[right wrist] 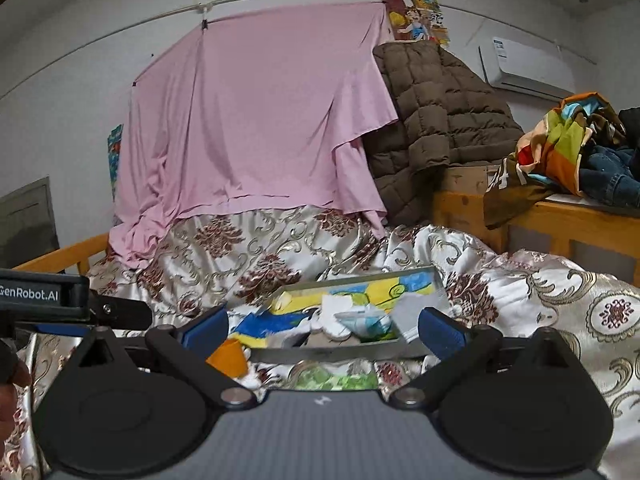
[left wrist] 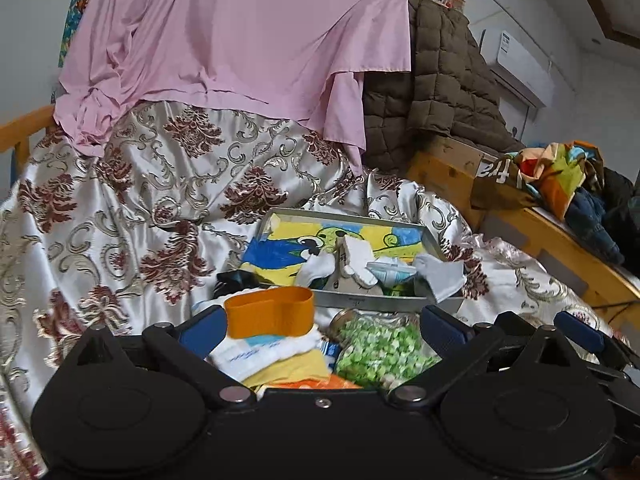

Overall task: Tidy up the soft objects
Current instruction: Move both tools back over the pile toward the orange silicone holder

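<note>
A grey metal tray [left wrist: 384,303] lies on the patterned bedspread and holds white socks [left wrist: 320,266], a tissue pack [left wrist: 390,270] and a colourful cloth. My left gripper [left wrist: 320,324] is open over a pile in front of the tray: an orange band [left wrist: 268,312], white and yellow folded cloths [left wrist: 264,354] and a bag of green pieces [left wrist: 380,350]. My right gripper [right wrist: 322,328] is open and empty, just before the tray [right wrist: 332,354]. The orange band [right wrist: 228,358] shows by its left finger.
A pink sheet [left wrist: 240,40] hangs behind the bed. A brown quilted jacket [left wrist: 440,80] and a heap of clothes [left wrist: 568,184] lie on wooden furniture [left wrist: 560,236] to the right. The left gripper's body [right wrist: 44,296] sits at the right wrist view's left edge.
</note>
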